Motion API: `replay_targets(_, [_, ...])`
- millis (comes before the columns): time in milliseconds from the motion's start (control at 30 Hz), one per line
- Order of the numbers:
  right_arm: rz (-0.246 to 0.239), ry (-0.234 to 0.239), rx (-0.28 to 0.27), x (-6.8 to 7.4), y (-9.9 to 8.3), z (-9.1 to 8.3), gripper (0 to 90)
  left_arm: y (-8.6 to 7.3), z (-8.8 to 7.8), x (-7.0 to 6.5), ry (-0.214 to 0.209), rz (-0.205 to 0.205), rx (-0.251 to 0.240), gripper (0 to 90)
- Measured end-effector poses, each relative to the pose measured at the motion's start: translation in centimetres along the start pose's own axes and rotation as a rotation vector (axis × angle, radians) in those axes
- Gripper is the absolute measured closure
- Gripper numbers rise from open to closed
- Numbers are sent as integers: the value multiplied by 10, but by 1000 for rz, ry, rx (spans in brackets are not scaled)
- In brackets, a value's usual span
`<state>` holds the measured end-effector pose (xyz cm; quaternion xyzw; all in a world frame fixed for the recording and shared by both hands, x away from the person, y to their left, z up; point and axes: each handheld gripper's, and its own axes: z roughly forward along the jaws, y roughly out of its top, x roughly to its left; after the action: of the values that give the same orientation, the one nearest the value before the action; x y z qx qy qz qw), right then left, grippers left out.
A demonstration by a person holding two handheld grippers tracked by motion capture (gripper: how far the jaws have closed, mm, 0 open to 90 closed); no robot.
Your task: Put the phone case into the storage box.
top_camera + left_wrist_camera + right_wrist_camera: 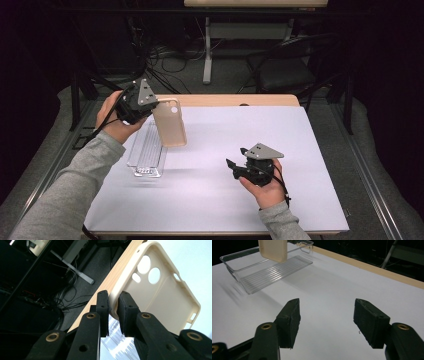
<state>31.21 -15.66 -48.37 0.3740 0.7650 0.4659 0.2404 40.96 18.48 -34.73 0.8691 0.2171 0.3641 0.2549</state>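
Open white table at centre and right; clutter sits at the left.

In the high view the table (215,200) lies bare across the centre, the lower middle and the whole right side around the right gripper (234,166), whose jaws stand apart over bare surface. At the left of the frame the clear tray (146,155) takes up the surface, and the phone case (170,122), clamped in the left gripper (152,106), hangs just above the tray's far end.
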Motion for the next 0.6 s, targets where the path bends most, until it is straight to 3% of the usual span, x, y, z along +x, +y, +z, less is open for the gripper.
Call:
replay_targets(400, [26, -30, 8, -11, -9, -5, 315, -10, 12, 20, 24, -60, 56, 799])
replay_targets(600, [42, -40, 16, -15, -14, -7, 291, -17, 17, 30, 50, -60, 66, 799])
